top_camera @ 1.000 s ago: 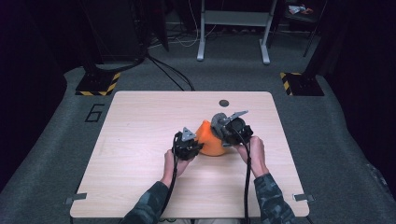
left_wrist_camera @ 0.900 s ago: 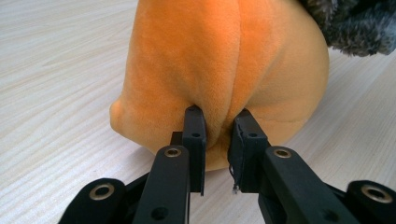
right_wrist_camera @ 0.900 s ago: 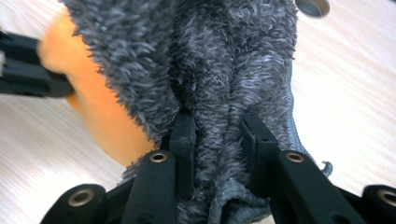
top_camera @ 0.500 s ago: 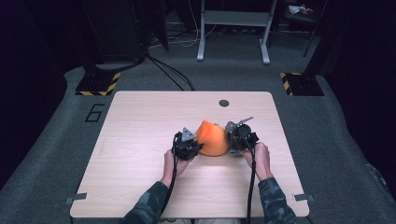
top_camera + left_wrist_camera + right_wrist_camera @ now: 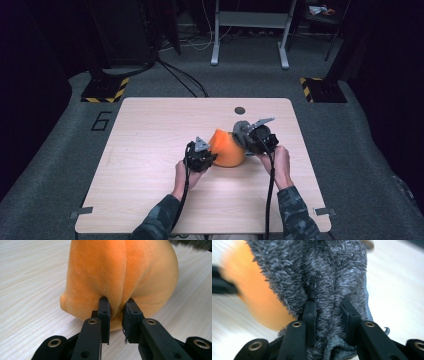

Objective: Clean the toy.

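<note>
orange plush [image 5: 227,149]: soft, light; we pinch its seam fold in left hand-held gripper [image 5: 117,315] | grey fuzzy cloth [image 5: 324,277]: limp, bunched in right hand-held gripper [image 5: 328,315] | surface [image 5: 150,130]

We see a soft, short-pile orange plush [image 5: 120,272], a shaggy grey cloth [image 5: 324,272], a matt pale wood-grain bench [image 5: 150,130], and matt black plastic grippers.

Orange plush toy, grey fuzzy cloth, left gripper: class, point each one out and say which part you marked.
orange plush toy [image 5: 120,272]: left gripper view, its centre seam.
grey fuzzy cloth [image 5: 324,272]: right gripper view, its shaggy pile.
left gripper [image 5: 200,157]: high view, its black body.
</note>
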The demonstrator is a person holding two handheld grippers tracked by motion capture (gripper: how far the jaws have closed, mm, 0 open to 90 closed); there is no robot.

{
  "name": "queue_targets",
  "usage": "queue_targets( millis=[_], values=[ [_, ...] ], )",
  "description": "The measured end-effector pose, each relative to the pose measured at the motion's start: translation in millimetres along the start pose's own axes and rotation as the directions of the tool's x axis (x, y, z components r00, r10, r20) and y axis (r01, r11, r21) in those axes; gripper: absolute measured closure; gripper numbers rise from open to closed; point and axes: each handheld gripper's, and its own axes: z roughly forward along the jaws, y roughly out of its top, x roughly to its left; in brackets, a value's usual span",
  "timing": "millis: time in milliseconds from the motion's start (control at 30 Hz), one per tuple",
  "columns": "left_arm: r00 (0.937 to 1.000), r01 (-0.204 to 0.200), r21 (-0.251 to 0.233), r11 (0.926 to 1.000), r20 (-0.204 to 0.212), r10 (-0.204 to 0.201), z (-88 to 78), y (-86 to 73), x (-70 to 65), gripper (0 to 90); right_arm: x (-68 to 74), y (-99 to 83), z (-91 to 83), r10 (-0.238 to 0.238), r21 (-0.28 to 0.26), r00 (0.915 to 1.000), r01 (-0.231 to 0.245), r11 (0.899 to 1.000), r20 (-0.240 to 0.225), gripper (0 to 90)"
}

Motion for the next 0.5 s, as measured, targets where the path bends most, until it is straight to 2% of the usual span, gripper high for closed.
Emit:
queue_targets(
  millis=[67, 200, 233, 300, 367, 400, 500],
  values=[
    [1.0, -0.004, 0.002, 1.0, -0.002, 0.004, -0.1, 0.2, -0.4, 78.1, 8.5, 10.0, -6.9, -0.036, -0.04, 0.9993, 0.035, 0.999, -0.015, 69.2],
    [0.9999, -0.011, 0.0, 0.9999, -0.002, 0.011, 0.1, 0.4, -0.7, 78.1, 25.0, 23.9, -7.5, -0.093, -0.059, 0.9954, 0.091, 0.994, -0.025, 69.1],
    [0.9999, -0.014, 0.005, 0.9999, -0.004, 0.014, -0.3, 0.7, -0.9, 78.1, 27.8, 25.7, -3.8, -0.115, -0.052, 0.993, 0.114, 0.992, -0.026, 69.1],
    [0.9999, -0.014, 0.003, 0.9999, -0.004, 0.014, 0.3, 0.4, -0.6, 78.1, 33.4, 26.0, 5.8, -0.126, -0.005, 0.9919, 0.126, 0.992, -0.016, 69.1],
    [1.0, -0.008, 0.003, 1.0, 0.0, 0.008, 0.3, 0.1, 0.2, 78.0, 32.2, 24.1, 9.8, -0.119, -0.01, 0.9928, 0.119, 0.993, -0.018, 69.1],
    [0.9999, -0.012, 0.003, 0.9999, 0.001, 0.012, 0.3, 0.1, 0.5, 78.0, 29.6, 22.8, 10.1, -0.095, -0.02, 0.9949, 0.094, 0.995, -0.033, 69.1],
    [0.9999, -0.011, -0.003, 0.9999, 0.003, 0.011, 1.0, 0.3, -0.4, 78.0, 24.1, 18.4, 10.2, -0.075, -0.009, 0.9965, 0.075, 0.997, -0.036, 69.1]
  ],
)
